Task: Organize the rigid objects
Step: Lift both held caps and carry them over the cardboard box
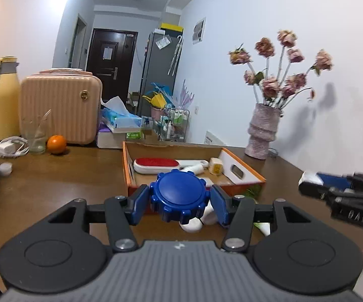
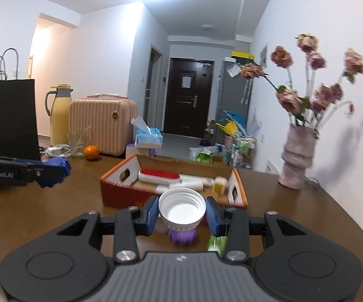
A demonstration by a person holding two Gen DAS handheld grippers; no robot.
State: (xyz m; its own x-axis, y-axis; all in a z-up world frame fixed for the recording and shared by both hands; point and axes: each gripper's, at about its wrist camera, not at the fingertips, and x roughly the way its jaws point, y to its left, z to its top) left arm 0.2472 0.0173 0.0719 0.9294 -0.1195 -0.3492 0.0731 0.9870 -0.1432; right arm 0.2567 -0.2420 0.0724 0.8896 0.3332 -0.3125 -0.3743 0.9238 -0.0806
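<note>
Your left gripper (image 1: 180, 201) has its jaws partly closed on a blue notched cap (image 1: 180, 194); both blue pads press against its rim, and the cap's flat top faces the camera. Your right gripper (image 2: 182, 214) has its jaws closed to a similar partial width on a white threaded cap (image 2: 182, 207), held with its open, hollow side towards the camera.

Both caps are carried above the table (image 1: 55, 181), clear of its surface. The orange-and-white cardboard tray (image 1: 242, 173) lies directly ahead of both grippers and slightly below them. Its long axis runs across your line of approach, with its near wall facing you. The two grippers appear about equally near to it, the left approaching its left half and the right its right half.

The tray already holds a red-and-white lint brush (image 1: 156, 164), a white handled tool and a small cream-and-yellow block (image 1: 215, 167). A bare patch of floor shows behind the near wall; judge this as the likely drop zone.

A purple ribbed object (image 2: 181, 236) and a green item remain on the table beneath the right gripper.
</note>
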